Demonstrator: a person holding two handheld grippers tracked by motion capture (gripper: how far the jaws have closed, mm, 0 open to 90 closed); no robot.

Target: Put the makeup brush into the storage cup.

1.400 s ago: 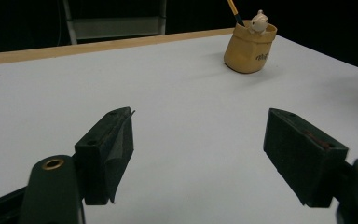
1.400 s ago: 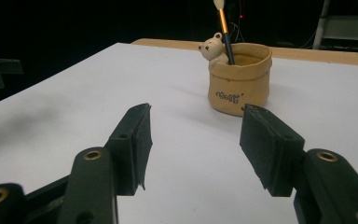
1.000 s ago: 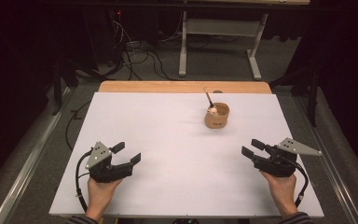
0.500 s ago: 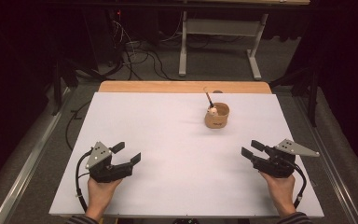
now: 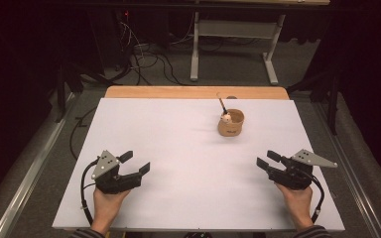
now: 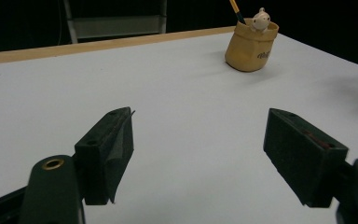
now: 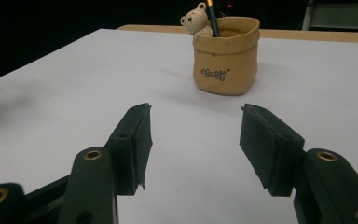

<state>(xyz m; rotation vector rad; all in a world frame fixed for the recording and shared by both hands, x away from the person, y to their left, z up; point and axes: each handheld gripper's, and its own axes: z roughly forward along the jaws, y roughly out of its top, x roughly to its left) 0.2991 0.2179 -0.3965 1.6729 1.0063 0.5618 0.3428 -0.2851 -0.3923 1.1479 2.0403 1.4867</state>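
The squat tan fabric pencil pot [image 5: 231,123] with its slanted pencil stands upper right of centre on my white desk [image 5: 178,148]; my right gripper [image 5: 267,159], jaws apart and empty like my left gripper [image 5: 135,162], is nearer

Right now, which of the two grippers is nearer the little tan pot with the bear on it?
The right gripper. It lies just below and right of the tan pot, while the left gripper sits far across the white table. Both are open and empty.
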